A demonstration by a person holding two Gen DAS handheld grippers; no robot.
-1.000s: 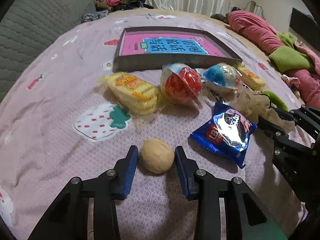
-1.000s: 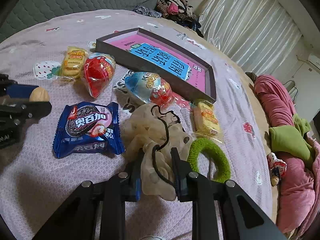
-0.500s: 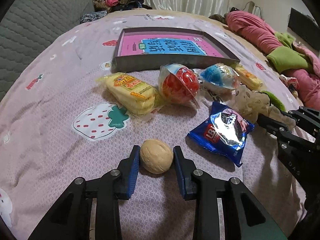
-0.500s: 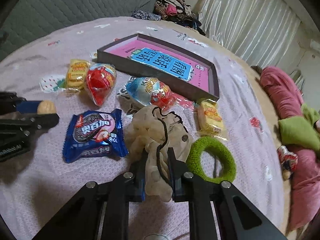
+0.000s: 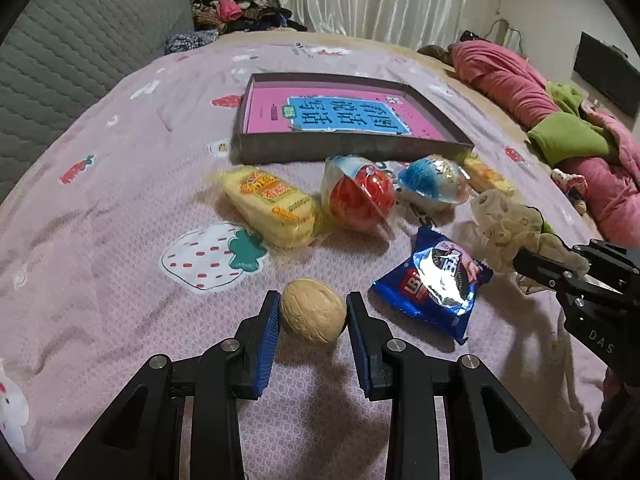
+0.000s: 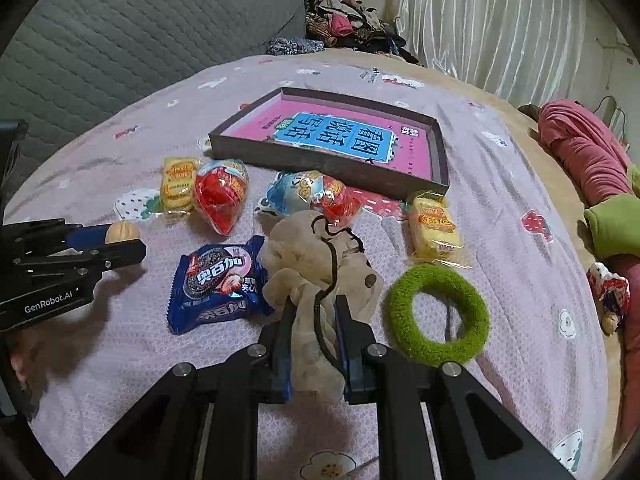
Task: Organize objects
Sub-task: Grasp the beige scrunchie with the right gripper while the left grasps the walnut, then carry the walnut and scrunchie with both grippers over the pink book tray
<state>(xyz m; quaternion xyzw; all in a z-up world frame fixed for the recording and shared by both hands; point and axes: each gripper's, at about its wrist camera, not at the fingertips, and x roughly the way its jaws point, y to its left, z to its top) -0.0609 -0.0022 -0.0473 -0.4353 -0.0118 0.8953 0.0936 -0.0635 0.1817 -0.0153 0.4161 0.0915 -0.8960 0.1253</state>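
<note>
The left gripper (image 5: 312,312) has its jaws closed on a walnut (image 5: 313,315), the blue pads pressing its two sides just above the pink bedspread (image 5: 100,272). The right gripper (image 6: 314,334) pinches a beige scrunchie (image 6: 316,264), a black cord running down the fabric between its jaws; most of the scrunchie bunches ahead of the fingertips.

Both grippers face a shallow dark box (image 5: 348,148) lying open on the bed, with a pink and blue printed sheet on its floor. Between the grippers and the box lies a row of snacks. In the left wrist view a yellow cake pack (image 5: 272,206) sits straight ahead of the walnut, touching a red egg (image 5: 360,200) in clear wrap on its right; a blue egg (image 5: 434,178) lies just beyond that, near the box's front wall. A blue biscuit pack (image 5: 434,284) rests just right of the walnut, between the two grippers.

In the right wrist view the biscuit pack (image 6: 218,284) touches the scrunchie's left edge, and the blue egg (image 6: 308,194) lies directly beyond the scrunchie, in line with the box (image 6: 320,160). A green ring (image 6: 436,314) lies just right of the right gripper, and a second cake pack (image 6: 434,226) sits beyond it near the box's near right corner. A pink quilt (image 6: 580,152) is heaped at the bed's far right.
</note>
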